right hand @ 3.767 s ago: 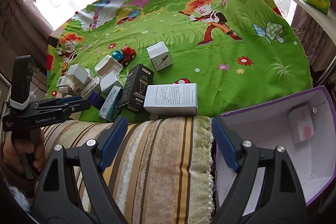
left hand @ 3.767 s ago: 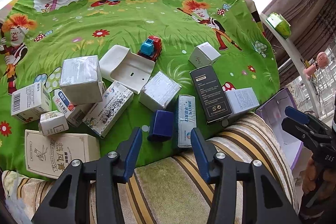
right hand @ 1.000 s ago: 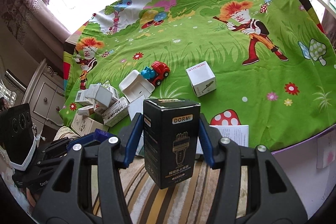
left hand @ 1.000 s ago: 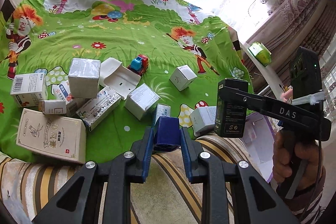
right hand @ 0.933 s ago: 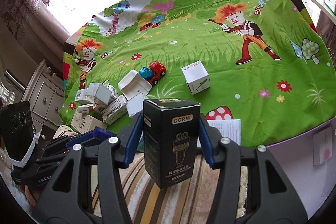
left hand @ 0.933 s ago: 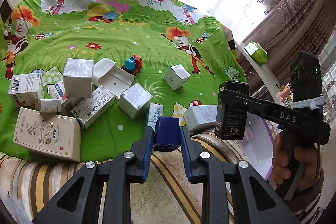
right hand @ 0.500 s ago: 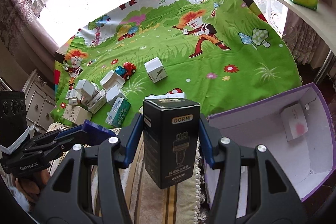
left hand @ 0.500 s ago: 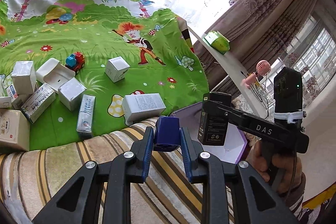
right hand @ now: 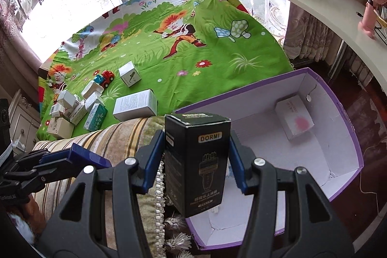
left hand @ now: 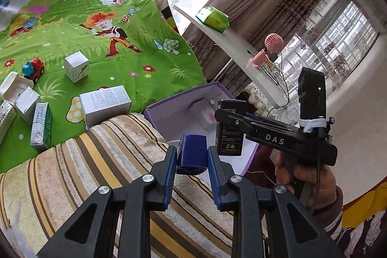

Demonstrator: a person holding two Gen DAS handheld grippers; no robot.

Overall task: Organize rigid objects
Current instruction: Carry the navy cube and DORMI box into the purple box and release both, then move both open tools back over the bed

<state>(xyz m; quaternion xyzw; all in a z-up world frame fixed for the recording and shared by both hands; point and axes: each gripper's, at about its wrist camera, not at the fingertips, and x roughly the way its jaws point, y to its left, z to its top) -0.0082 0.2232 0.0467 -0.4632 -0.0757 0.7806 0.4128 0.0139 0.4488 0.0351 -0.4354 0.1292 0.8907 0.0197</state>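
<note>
Fingers of the right gripper (right hand: 196, 156) clamp a black carton (right hand: 197, 161) over the near end of the purple box (right hand: 343, 113); left gripper (left hand: 192, 156) pinches a small blue box (left hand: 192, 152) alongside; lower each inside, clear of the white packet (right hand: 293, 121), before letting go.

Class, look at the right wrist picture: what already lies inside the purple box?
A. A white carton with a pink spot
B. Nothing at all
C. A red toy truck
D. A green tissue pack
A: a white carton with a pink spot lies on the floor of the purple box.
</note>
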